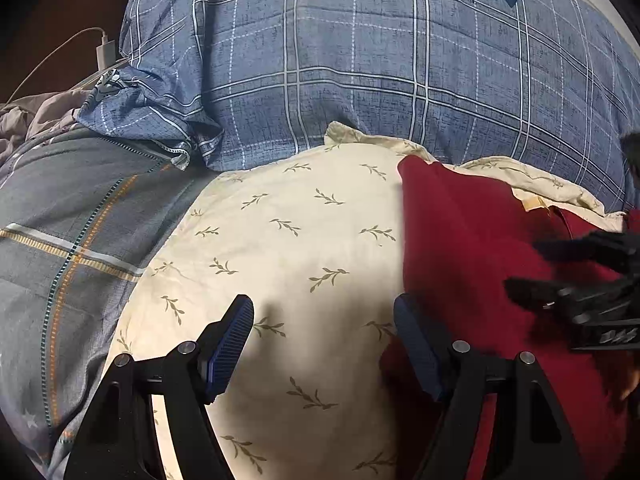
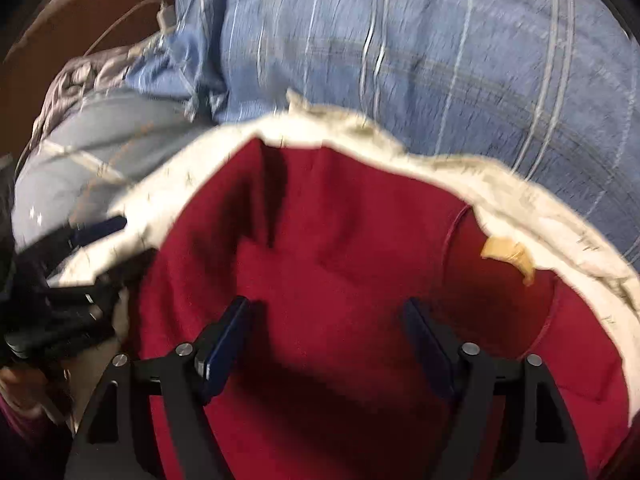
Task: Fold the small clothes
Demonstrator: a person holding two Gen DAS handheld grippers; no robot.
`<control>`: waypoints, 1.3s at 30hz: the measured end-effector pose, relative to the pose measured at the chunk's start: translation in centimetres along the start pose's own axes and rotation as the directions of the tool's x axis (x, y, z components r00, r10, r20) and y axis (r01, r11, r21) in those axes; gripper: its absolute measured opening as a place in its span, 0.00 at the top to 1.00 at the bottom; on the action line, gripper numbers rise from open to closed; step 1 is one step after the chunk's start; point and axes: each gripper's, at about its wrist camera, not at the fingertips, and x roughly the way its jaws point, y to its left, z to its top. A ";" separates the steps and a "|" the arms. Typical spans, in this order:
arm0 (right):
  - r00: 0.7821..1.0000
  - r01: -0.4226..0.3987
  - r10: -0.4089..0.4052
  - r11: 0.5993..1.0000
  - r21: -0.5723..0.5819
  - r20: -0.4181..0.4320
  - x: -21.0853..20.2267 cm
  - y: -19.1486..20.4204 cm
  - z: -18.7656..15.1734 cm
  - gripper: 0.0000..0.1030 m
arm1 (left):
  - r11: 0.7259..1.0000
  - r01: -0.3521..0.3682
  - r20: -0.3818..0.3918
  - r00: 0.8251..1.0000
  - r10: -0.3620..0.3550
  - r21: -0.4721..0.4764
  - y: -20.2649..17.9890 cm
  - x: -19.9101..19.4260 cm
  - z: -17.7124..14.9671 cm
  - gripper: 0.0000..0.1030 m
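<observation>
A dark red garment [image 1: 472, 248] lies spread on a cream leaf-print pillow [image 1: 296, 240], with a yellowish label [image 1: 534, 203] near its far edge. My left gripper [image 1: 324, 312] is open and empty above the pillow, its right finger at the garment's left edge. My right gripper [image 2: 328, 316] is open and empty, hovering over the middle of the red garment [image 2: 352, 248]; it also shows blurred at the right of the left wrist view [image 1: 568, 276]. The label [image 2: 510, 254] sits at the far right. The left gripper [image 2: 100, 248] appears blurred at the left edge of the right wrist view.
A big blue plaid pillow [image 1: 380, 60] lies behind the cream one. A grey plaid quilt [image 1: 72, 240] lies to the left. A white charger and cable [image 1: 105, 53] sit at the far left by a brown headboard. The right wrist view is motion-blurred.
</observation>
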 end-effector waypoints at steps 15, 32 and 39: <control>0.994 0.072 -0.074 0.997 0.026 0.083 -2.9 -0.4 0.9 0.92 | 0.987 0.147 0.088 0.986 -0.142 -0.061 1.1 -1.6 -0.2 0.30; 0.978 0.168 -0.174 0.984 0.064 0.115 -1.6 -1.3 1.2 0.96 | 0.997 0.075 -0.001 0.997 -0.075 0.022 -1.5 0.9 -0.2 0.30; 0.981 0.141 -0.164 0.969 0.203 0.099 -2.5 -2.9 -0.1 0.90 | 0.997 0.077 -0.002 0.997 -0.077 0.020 -1.3 0.9 -0.1 0.30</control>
